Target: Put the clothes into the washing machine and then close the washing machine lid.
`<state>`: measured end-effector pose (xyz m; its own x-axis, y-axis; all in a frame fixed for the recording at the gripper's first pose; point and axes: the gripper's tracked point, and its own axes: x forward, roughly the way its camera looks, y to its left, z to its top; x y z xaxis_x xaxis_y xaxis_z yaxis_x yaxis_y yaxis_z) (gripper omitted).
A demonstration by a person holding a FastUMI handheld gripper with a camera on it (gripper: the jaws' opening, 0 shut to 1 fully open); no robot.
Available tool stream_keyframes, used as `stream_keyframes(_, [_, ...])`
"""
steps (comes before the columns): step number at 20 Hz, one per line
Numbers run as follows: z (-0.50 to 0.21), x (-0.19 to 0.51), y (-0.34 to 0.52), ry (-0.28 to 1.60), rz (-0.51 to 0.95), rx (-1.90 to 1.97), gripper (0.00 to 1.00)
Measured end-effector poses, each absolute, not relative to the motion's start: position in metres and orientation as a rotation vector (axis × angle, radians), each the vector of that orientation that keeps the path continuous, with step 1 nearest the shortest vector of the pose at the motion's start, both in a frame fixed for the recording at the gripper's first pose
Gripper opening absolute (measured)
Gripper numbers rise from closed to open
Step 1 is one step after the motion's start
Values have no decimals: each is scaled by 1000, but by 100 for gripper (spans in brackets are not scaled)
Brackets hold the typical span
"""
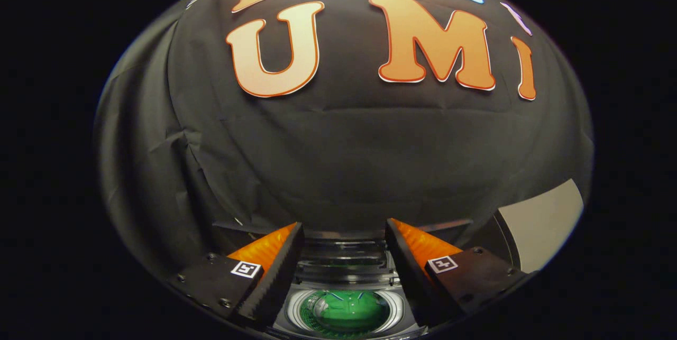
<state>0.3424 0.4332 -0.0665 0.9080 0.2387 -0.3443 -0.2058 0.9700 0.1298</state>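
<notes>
Below my fingers stands the washing machine (296,313), its round drum open to view. A green garment (346,309) lies inside the drum. The raised lid (344,253) stands folded back at the far side of the opening, just ahead of the fingertips. My gripper (344,231) hangs above the machine, open, with nothing between its fingers, and the drum shows through the gap between them.
The black cloth wall hangs close behind the machine. A pale grey panel (545,223) stands to the right of the right finger.
</notes>
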Motion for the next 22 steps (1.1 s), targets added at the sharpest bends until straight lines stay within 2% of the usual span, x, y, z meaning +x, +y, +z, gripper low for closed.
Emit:
stream_keyframes(9, [-88,371,438,409,215,76,99])
stream_keyframes(22, [-92,328,430,341,190,94,99])
